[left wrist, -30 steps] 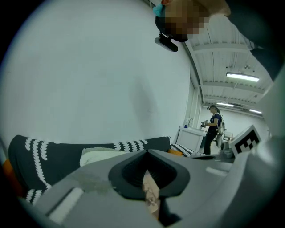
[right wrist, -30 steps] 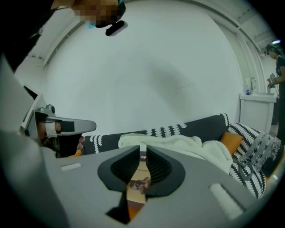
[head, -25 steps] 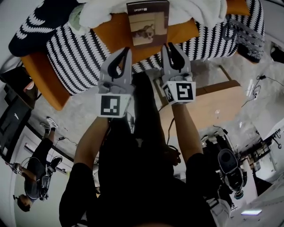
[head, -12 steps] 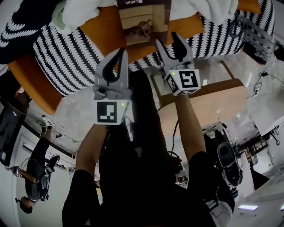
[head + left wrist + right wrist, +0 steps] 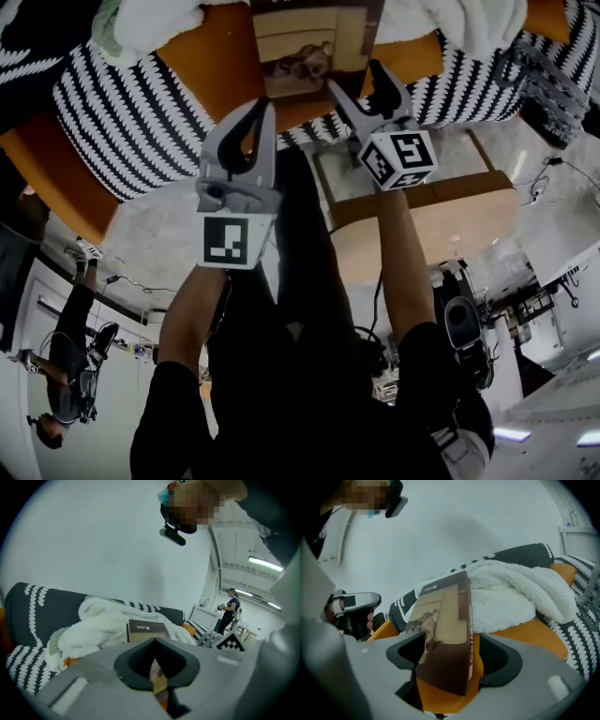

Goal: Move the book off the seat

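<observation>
Head view: book [image 5: 314,42] lies on the orange seat [image 5: 220,66] at 12 o'clock, its far end against a white blanket [image 5: 150,19]. Right gripper [image 5: 359,82] is at the book's 5 o'clock. Its jaws have just been opening and stand wide, the book's near corner between them, pads not pressing. Left gripper [image 5: 261,111] is at the book's 7 o'clock, jaws together and empty.
</observation>
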`<state>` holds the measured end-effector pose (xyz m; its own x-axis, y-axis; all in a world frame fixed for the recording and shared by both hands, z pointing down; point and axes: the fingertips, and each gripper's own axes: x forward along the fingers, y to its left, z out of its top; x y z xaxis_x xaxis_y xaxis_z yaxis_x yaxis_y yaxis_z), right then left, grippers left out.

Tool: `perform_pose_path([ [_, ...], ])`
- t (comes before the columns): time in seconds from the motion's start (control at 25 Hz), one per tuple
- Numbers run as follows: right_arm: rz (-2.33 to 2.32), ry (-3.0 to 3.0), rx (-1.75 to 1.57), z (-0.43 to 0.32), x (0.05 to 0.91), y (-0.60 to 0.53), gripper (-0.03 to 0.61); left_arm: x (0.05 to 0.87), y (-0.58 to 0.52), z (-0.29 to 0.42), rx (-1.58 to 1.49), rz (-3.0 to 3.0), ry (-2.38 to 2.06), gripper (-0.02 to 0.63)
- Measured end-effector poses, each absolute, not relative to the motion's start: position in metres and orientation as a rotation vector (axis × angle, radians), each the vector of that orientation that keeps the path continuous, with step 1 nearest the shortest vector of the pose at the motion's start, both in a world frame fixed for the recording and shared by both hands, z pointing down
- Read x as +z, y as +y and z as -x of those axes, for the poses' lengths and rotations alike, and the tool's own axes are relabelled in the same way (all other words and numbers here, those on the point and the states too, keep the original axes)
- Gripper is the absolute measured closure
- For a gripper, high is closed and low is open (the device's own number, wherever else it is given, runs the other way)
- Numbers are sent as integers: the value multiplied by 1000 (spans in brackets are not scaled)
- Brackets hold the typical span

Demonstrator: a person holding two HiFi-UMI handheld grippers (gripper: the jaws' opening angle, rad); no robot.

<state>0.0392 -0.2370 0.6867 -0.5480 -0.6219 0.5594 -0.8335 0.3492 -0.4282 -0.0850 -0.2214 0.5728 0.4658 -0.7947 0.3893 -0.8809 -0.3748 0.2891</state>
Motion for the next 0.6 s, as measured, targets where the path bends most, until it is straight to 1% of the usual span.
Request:
perform_pose_path([
  [0.08,-1256,-2326,1039,-36,693,-238,209,576,-222,86,251,-2257,-1392,607],
  [0.44,-1141,-2349,1195,-22,712,-240,198,588,-224,89,271,-2246,-1377,607],
  [0.6,-1102,-2371,1194,-17,712,-240,198,593,-221,95,268,-2232,-1373,607],
])
